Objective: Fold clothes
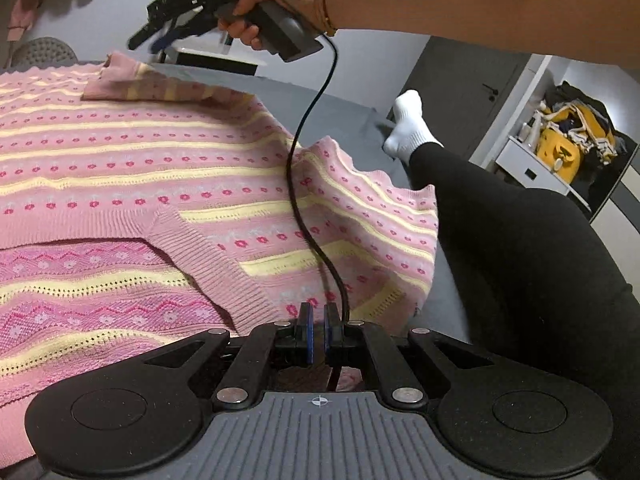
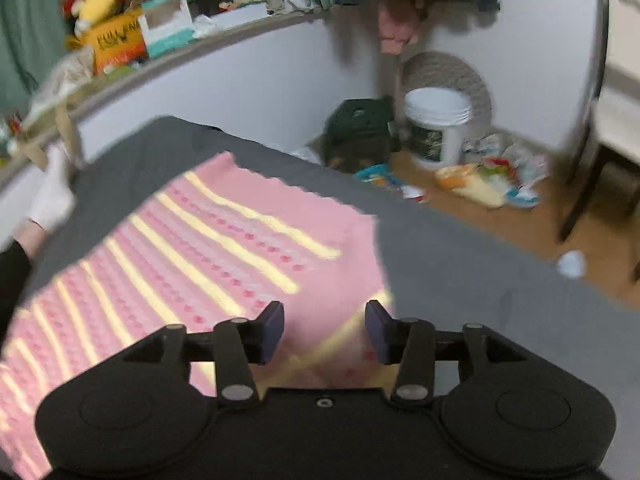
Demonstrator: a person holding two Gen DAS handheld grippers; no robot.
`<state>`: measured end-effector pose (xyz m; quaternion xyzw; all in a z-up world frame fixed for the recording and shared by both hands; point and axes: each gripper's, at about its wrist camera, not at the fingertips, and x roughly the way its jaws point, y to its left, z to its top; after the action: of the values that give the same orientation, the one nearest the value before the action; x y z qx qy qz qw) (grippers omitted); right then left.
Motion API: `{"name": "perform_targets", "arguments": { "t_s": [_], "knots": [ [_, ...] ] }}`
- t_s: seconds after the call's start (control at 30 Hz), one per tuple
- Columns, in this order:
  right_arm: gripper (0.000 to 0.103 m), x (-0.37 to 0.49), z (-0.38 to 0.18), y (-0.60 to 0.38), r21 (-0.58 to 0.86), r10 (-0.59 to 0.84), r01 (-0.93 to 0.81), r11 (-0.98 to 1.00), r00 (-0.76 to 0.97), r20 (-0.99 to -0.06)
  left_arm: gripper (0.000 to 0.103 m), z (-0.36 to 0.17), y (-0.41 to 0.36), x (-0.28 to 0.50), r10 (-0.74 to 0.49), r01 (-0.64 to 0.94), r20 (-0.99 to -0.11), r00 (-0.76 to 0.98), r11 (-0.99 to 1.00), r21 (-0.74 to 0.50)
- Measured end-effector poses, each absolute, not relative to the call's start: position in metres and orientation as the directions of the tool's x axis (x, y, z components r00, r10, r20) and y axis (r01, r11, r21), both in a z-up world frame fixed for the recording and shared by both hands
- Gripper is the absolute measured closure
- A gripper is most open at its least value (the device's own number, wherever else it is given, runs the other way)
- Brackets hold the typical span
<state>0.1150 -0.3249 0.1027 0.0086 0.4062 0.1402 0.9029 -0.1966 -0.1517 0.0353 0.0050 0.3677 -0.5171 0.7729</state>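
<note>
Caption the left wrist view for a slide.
Left gripper nearly shut over pink sweater; right gripper raised above.

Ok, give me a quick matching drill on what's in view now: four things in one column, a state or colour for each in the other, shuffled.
Things:
1. left gripper
2. right gripper
3. sweater
4. bedsheet

States or colours:
A. dark grey
B. fingers nearly together, nothing visibly between them
C. pink with yellow stripes
D. fingers wide apart, above the knit

Pairs: 1-B, 2-D, 3-C, 4-A
</note>
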Motion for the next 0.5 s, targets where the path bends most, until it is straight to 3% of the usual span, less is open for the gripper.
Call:
{"name": "perform_targets", "arguments": {
  "t_s": [0.37,0.43,0.47,0.5],
  "knots": [
    [0.059,0.131,0.088,-0.277,-0.015,0.231,-0.433,0.901,0.510,-0.828,0.101,0.035,-0.149,-0.197,-0.788,0.817,-0.580,0.206,0.465,-0.341],
    [0.077,0.137,0.084,-0.269,-0.033,0.220,-0.461,0.887,0.484,-0.847,0.101,0.035,-0.149,-0.198,-0.787,0.819,-0.581,0.208,0.464,-0.336],
    [0.092,0.139,0.082,-0.264,-0.042,0.214,-0.476,0.879,0.471,-0.856,0.101,0.036,-0.149,-0.198,-0.787,0.820,-0.581,0.208,0.464,-0.334],
    [0.097,0.142,0.080,-0.260,-0.050,0.208,-0.490,0.870,0.457,-0.865,0.101,0.036,-0.149,-0.198,-0.787,0.822,-0.580,0.208,0.463,-0.333]
  ]
}}
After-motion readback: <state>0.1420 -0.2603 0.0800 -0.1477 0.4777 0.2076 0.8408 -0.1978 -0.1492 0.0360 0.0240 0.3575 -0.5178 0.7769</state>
